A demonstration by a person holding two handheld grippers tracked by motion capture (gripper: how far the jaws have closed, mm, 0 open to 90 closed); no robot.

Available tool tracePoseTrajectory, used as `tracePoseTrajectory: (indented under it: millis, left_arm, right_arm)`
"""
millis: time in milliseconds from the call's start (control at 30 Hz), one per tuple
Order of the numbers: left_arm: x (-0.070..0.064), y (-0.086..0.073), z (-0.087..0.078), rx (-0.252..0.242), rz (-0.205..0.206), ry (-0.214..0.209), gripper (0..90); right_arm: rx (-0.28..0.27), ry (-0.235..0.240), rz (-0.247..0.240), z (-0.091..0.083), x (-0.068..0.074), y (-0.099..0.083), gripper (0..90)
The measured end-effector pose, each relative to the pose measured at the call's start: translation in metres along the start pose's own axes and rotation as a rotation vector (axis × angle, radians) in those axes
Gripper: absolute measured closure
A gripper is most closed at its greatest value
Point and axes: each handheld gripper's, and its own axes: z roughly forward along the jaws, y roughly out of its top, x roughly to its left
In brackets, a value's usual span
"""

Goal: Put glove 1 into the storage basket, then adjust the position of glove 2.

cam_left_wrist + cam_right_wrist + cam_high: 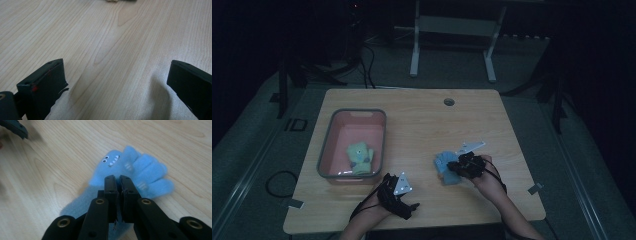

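On the pale wood-grain table [422, 130], the right gripper [119, 178] pinches a fuzzy blue glove [136, 173] with a toothy face, the left gripper [115, 82] hovers spread over bare wood, and a pink tub [328, 145] holds a yellow-green glove [360, 157].

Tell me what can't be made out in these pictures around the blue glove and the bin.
- Blue glove: in the right gripper view, the shut right gripper covers its middle, so the fabric pinched is hidden.
- Same glove, high view: the right gripper overlaps its near side.
- Green glove in the pink bin: too small and dim in the high view to read its pattern.
- Left gripper view: an object at the top edge is cut off.
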Motion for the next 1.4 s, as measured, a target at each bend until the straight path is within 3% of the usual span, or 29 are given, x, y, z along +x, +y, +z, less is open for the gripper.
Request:
tracePoseTrajectory:
  millis: [233,500,633,700,733,800,900,1033,1100,1267,1400]
  left_arm:
    - [0.0,0.001,-0.001,-0.012,-0.012,-0.006,2.3]
    - [-0.004,0.004,-0.002,-0.018,0.013,-0.009,2.3]
    - [-0.002,0.005,-0.002,-0.029,-0.027,-0.027,2.3]
    - [-0.001,0.005,-0.003,-0.037,-0.03,-0.014,2.3]
    - [-0.001,0.005,-0.003,-0.037,-0.03,-0.014,2.4]
    - [-0.003,0.006,-0.002,-0.032,-0.018,-0.007,2.4]
    - [-0.005,0.009,-0.003,-0.03,-0.009,0.024,2.4]
    - [-0.002,0.013,-0.005,-0.046,-0.09,-0.013,2.4]
    - [-0.002,0.018,-0.006,-0.036,-0.112,-0.038,2.4]
    - [-0.011,0.027,-0.002,0.004,-0.05,-0.067,3.0]
    - [-0.02,0.035,0.001,-0.002,0.017,-0.074,5.4]
  right_arm:
    - [0.02,0.007,0.015,0.012,-0.001,-0.003,84.0]
    - [0.026,0.002,0.015,0.016,-0.001,-0.005,80.2]
    - [0.0,0.004,0.018,0.009,-0.002,-0.003,70.7]
    - [-0.025,0.007,0.022,0.003,-0.003,-0.002,60.9]
    - [-0.025,0.007,0.022,0.003,-0.003,-0.002,60.9]
    - [-0.063,0.015,0.022,-0.004,-0.003,-0.001,44.3]
    - [-0.086,0.042,0.012,-0.01,-0.004,-0.002,30.0]
    - [-0.104,0.097,0.025,-0.019,-0.008,-0.006,16.9]
    - [-0.126,0.085,0.025,-0.023,-0.01,-0.008,17.0]
    - [-0.14,0.07,-0.02,-0.031,-0.017,-0.012,15.2]
    - [-0.14,0.056,-0.028,-0.035,-0.023,-0.019,14.3]
